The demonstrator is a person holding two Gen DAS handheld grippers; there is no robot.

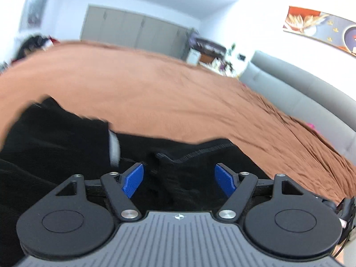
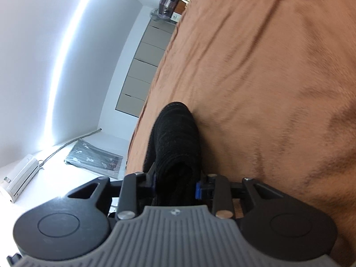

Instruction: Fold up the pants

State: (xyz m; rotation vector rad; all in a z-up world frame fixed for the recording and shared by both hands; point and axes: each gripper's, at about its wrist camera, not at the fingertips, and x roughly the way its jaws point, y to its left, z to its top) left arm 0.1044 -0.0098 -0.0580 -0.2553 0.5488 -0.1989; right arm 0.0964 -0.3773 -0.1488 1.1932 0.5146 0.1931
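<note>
Black pants (image 1: 66, 138) lie on a brown bedspread (image 1: 155, 89), with a stitched hem or waistband edge (image 1: 204, 150) just ahead of my left gripper (image 1: 179, 179). The left gripper is open, its blue pads (image 1: 133, 181) spread wide just above the black fabric. In the right wrist view, my right gripper (image 2: 175, 184) is shut on a bunched fold of the black pants (image 2: 175, 138), held up over the bedspread (image 2: 267, 89). The view is rolled sideways.
A grey padded headboard (image 1: 300, 93) borders the bed on the right. Grey wardrobe doors (image 1: 133, 29) stand beyond the bed. A cluttered shelf (image 1: 211, 53) sits in the far corner. An air conditioner (image 2: 20, 182) hangs on the wall.
</note>
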